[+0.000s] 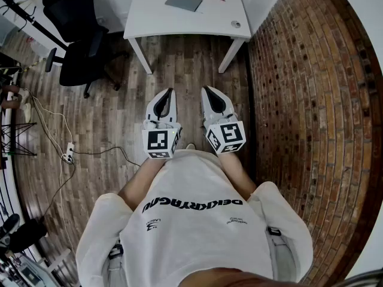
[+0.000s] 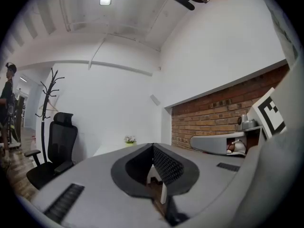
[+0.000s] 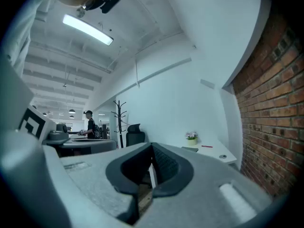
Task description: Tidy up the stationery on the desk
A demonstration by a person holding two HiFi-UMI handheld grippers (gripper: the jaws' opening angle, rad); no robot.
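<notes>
Brick wall point(image 1: 311, 100) beside white rectangular desk point(image 1: 152, 14)

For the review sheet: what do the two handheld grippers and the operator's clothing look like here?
The left gripper and right gripper are light grey tapering shells with black textured pads lining the jaws. Each carries a white cube with black square markers at its rear. No cables show on them. The person wears a white sleeved top with dark lettering.
</notes>
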